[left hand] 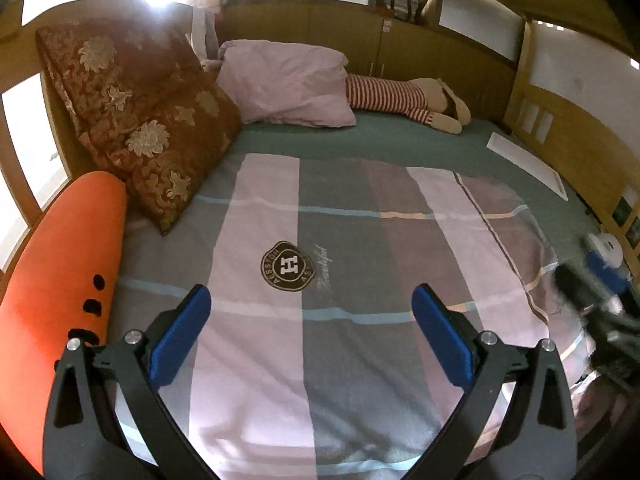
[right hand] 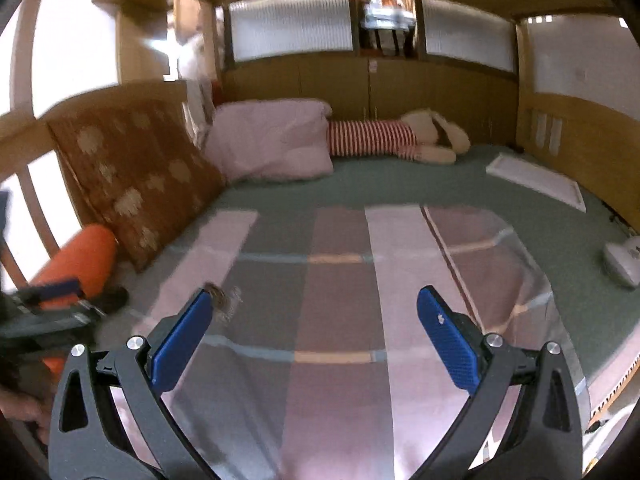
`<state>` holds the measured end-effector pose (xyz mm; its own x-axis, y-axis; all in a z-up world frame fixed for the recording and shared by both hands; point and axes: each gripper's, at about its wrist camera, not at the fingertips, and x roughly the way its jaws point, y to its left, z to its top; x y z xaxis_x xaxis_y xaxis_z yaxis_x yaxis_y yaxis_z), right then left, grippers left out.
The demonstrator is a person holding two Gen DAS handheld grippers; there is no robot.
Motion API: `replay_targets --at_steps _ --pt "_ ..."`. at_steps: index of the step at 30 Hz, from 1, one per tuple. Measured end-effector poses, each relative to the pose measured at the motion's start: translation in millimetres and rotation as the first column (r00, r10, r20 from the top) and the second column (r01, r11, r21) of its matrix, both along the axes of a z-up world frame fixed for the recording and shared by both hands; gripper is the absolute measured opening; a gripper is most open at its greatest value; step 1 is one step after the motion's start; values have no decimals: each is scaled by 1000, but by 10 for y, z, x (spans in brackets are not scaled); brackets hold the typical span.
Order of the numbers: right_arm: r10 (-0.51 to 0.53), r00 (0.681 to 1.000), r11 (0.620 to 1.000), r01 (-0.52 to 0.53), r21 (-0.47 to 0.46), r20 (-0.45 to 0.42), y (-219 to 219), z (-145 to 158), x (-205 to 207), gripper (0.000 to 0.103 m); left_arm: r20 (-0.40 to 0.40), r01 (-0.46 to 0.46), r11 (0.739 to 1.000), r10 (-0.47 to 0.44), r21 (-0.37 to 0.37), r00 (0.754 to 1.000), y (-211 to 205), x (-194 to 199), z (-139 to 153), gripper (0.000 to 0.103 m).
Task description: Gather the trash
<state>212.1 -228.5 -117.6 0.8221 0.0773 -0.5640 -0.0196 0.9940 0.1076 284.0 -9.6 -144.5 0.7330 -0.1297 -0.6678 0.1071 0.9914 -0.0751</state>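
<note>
The left gripper [left hand: 311, 312] hangs level over the pink-and-grey checked blanket [left hand: 340, 240] on the bed, its blue pads [left hand: 180, 336] spread wide with nothing between them. The right gripper [right hand: 314, 318] is posed alike, also released and empty. Candidate trash, a flat white rectangular sheet [right hand: 536, 180], lies at the far right on the green mattress cover [right hand: 400, 184], long axis running near-right to far-left. I cannot tell what it is.

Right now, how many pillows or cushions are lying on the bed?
3. A red floral cushion leans at the left side, a pink pillow lies at the far end beside it, and an orange bolster lies near left. Others may be hidden.
</note>
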Motion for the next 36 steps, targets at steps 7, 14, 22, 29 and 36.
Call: replay_targets --at_steps 7,14,22,29,36 --pt "-40 999 999 40 9 16 -208 2 -87 100 24 20 1000 -20 -2 1000 -114 -67 52 100" --pt "-34 999 999 34 21 0 -262 -26 -41 100 14 23 1000 -23 6 1000 -176 -57 18 100" --pt "-17 1000 1000 17 8 2 -191 -56 -27 100 13 8 1000 -8 -2 1000 -131 -22 -6 100" --pt "-1 1000 1000 1 -1 -5 -106 -81 -30 100 29 7 1000 -7 -4 1000 -118 -42 37 100" --pt "-5 1000 1000 5 3 -2 -89 -84 -31 100 13 -26 1000 26 12 1000 -120 -31 45 100"
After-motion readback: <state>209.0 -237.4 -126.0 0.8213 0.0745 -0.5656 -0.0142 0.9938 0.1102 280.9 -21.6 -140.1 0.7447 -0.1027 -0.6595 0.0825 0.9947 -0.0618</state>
